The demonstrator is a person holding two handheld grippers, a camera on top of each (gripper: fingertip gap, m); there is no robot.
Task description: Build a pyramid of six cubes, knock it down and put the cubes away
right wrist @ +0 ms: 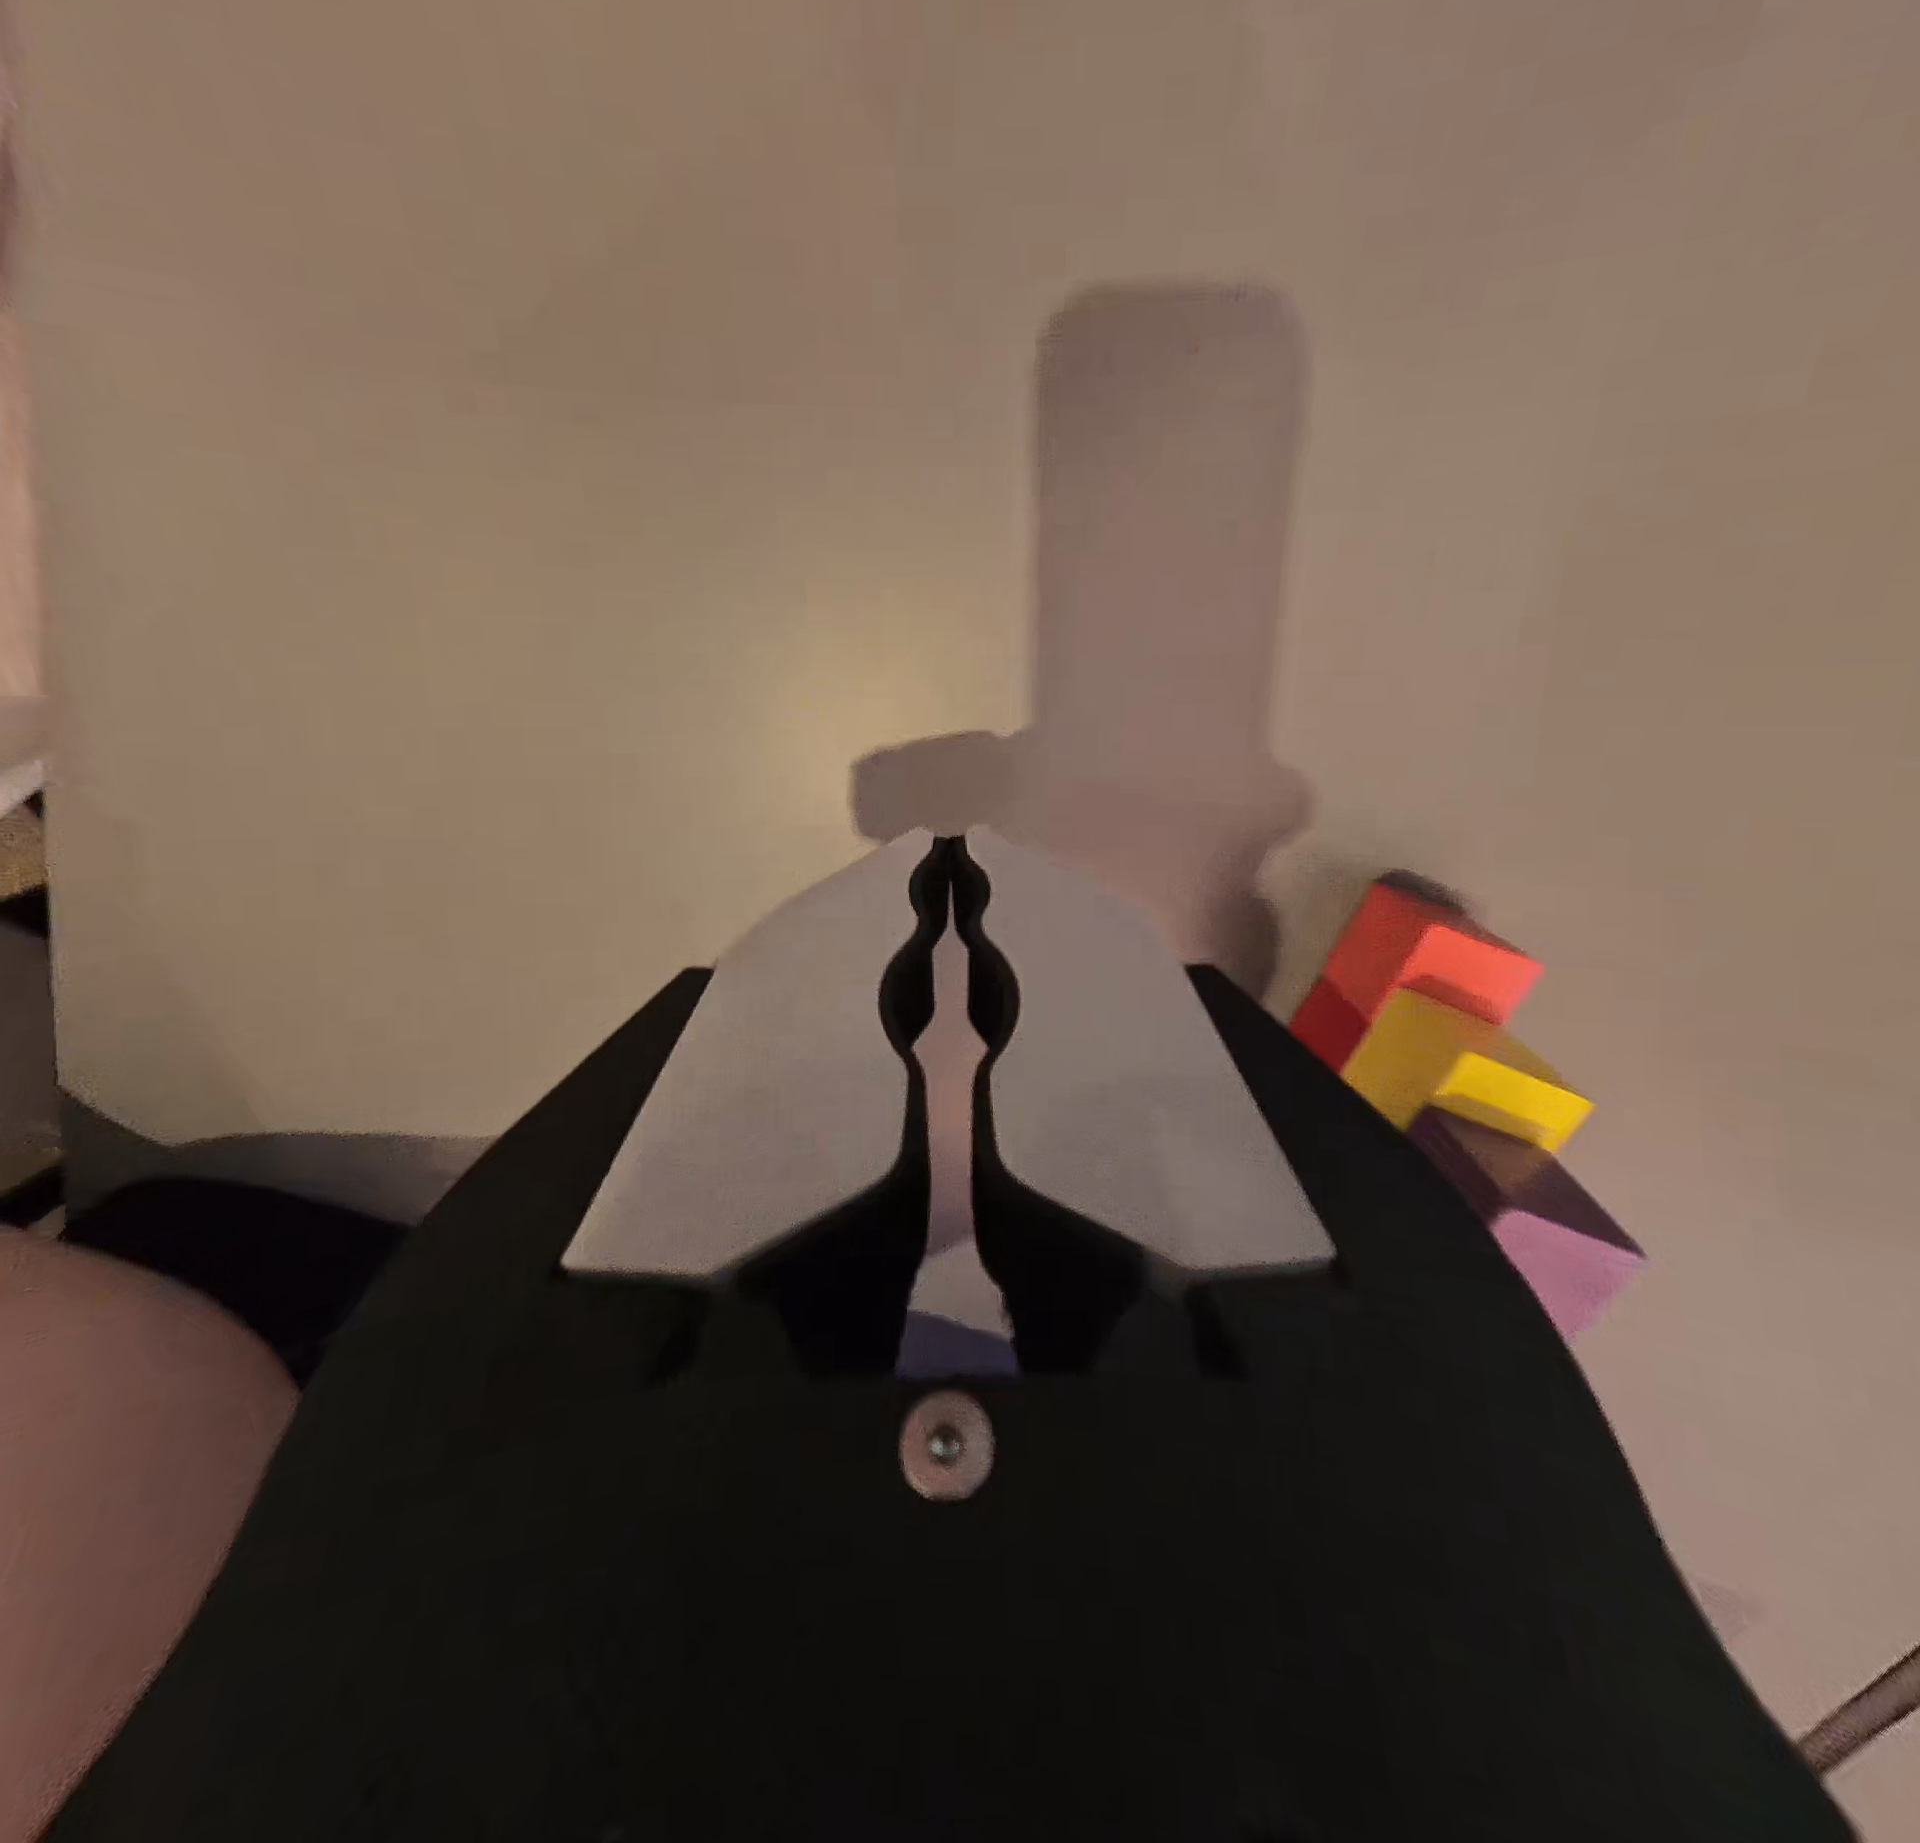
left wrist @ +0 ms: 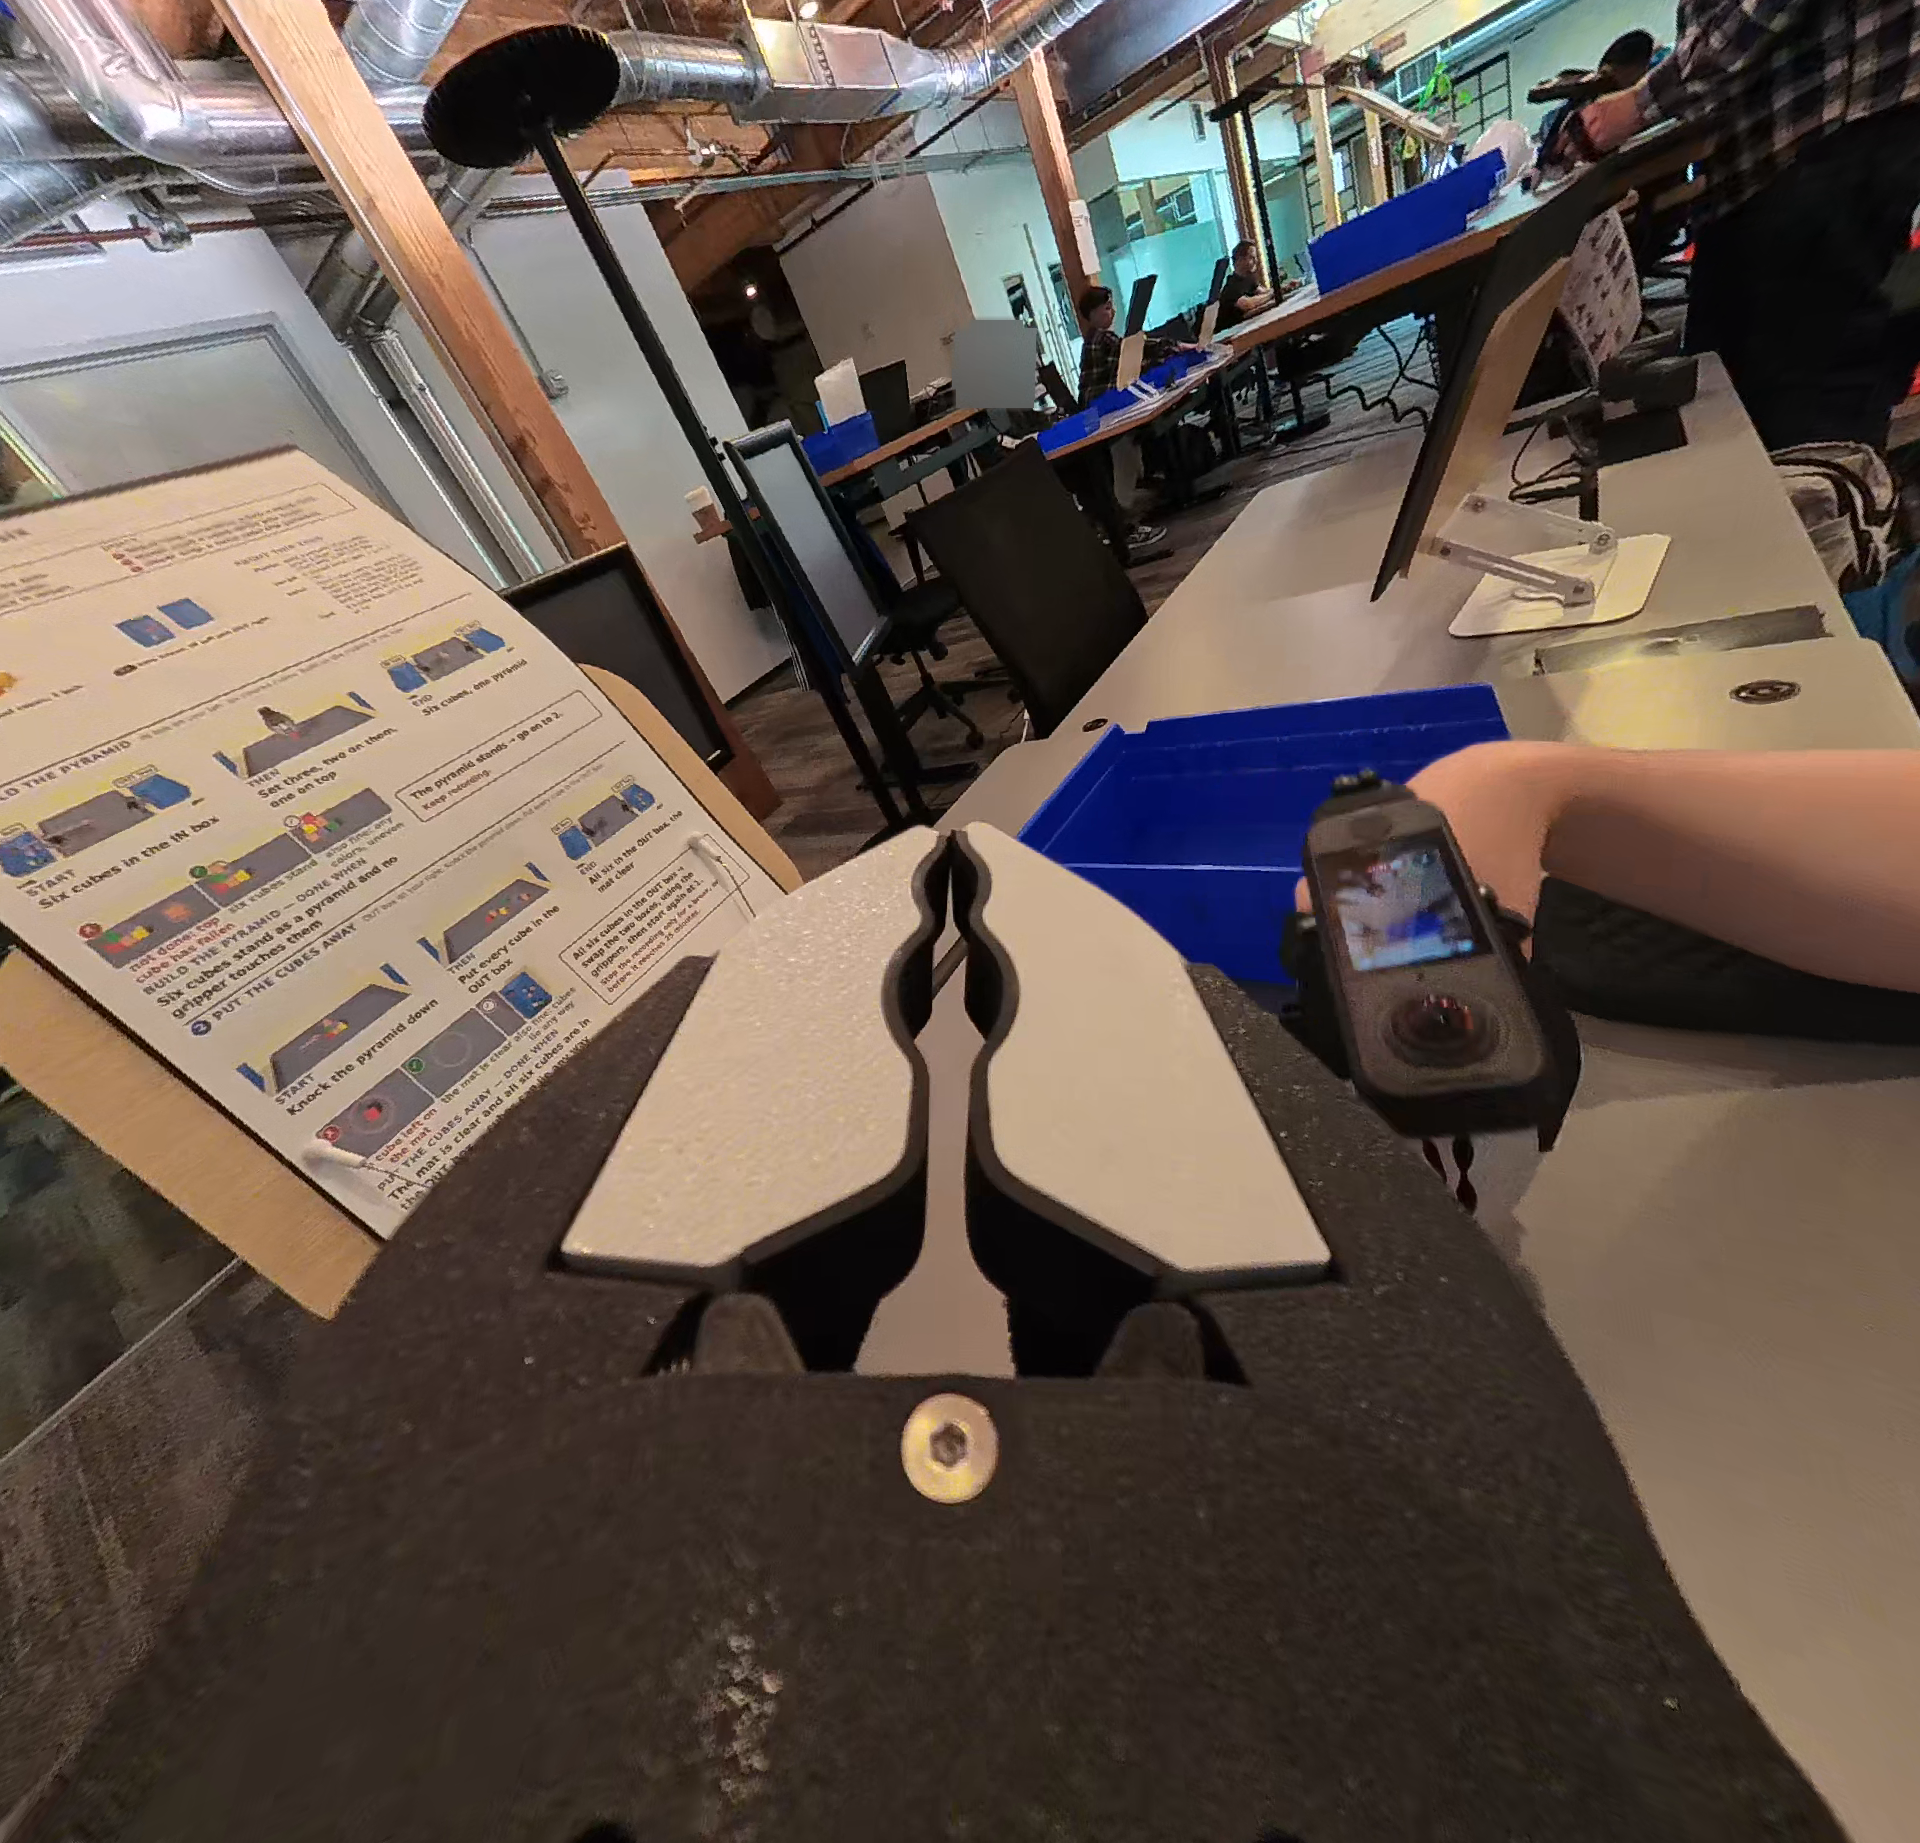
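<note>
Matt cubes (right wrist: 1455, 1045); glossy plastic bin (left wrist: 1195, 817).

The left gripper (left wrist: 953, 837) has its tips pressed together with nothing between them. Just beyond and right of the tips sits a blue bin (left wrist: 1247, 806); nearer right, a hand-held camera (left wrist: 1423, 972). Left stands an instruction sheet (left wrist: 312, 806).

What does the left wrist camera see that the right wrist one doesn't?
Only the left wrist view shows the blue bin, the instruction sheet, the other handheld gripper's camera and an office with people. Only the right wrist view shows stacked cubes: red, yellow, purple. Both show their own shut, empty gripper: left, right.
</note>
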